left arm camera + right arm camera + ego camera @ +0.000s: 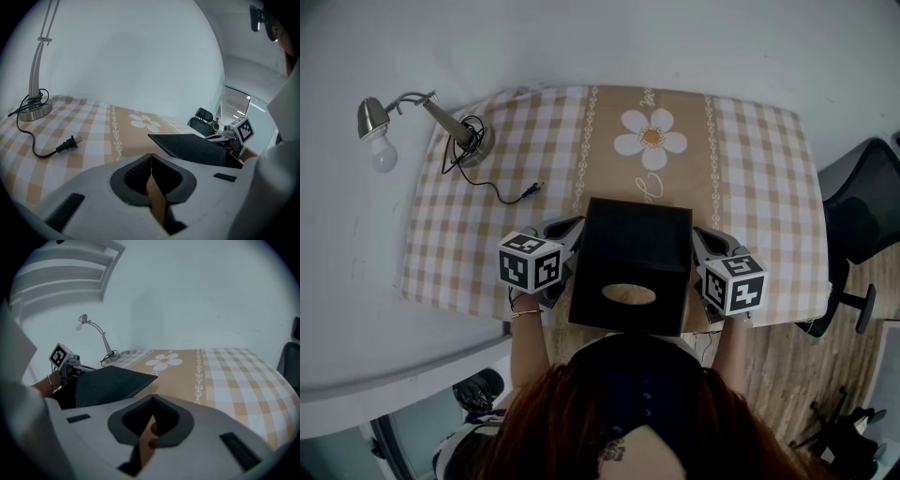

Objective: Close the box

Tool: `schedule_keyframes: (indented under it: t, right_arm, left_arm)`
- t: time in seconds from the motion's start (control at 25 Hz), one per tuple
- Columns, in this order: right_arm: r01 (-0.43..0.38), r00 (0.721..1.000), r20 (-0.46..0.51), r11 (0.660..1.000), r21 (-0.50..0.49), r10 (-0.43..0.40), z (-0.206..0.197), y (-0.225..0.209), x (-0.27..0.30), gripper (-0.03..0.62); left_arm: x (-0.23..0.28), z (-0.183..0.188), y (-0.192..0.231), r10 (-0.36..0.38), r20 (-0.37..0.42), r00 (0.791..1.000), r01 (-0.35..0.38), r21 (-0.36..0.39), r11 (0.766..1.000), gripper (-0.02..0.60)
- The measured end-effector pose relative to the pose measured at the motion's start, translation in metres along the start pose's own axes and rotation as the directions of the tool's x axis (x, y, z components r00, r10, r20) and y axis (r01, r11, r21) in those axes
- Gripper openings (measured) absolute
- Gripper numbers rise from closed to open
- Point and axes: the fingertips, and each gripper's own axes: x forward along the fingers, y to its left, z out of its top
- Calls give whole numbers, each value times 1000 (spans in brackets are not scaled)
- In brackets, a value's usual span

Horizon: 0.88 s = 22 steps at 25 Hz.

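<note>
Left gripper clamps a tan flap, right gripper a red-dotted flap; overhead, black box sits between them.

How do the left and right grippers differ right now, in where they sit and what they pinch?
The left gripper sits at the left side of the black box, and the right gripper sits at its right side. The left gripper pinches a plain brown flap, while the right gripper pinches a red-spotted brown flap. In both, the jaws are closed on thin card.

Left hand-held gripper, right, apparently clamped
</note>
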Motion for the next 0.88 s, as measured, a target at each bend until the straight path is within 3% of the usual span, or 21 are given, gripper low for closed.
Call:
schedule_keyframes:
  t: [0.88]
  right_arm:
    - [59,994,95,997,-55,-53,38,0,-18,17]
  left_arm:
    - [-14,42,-6,33,97,995,-41,76,996,28]
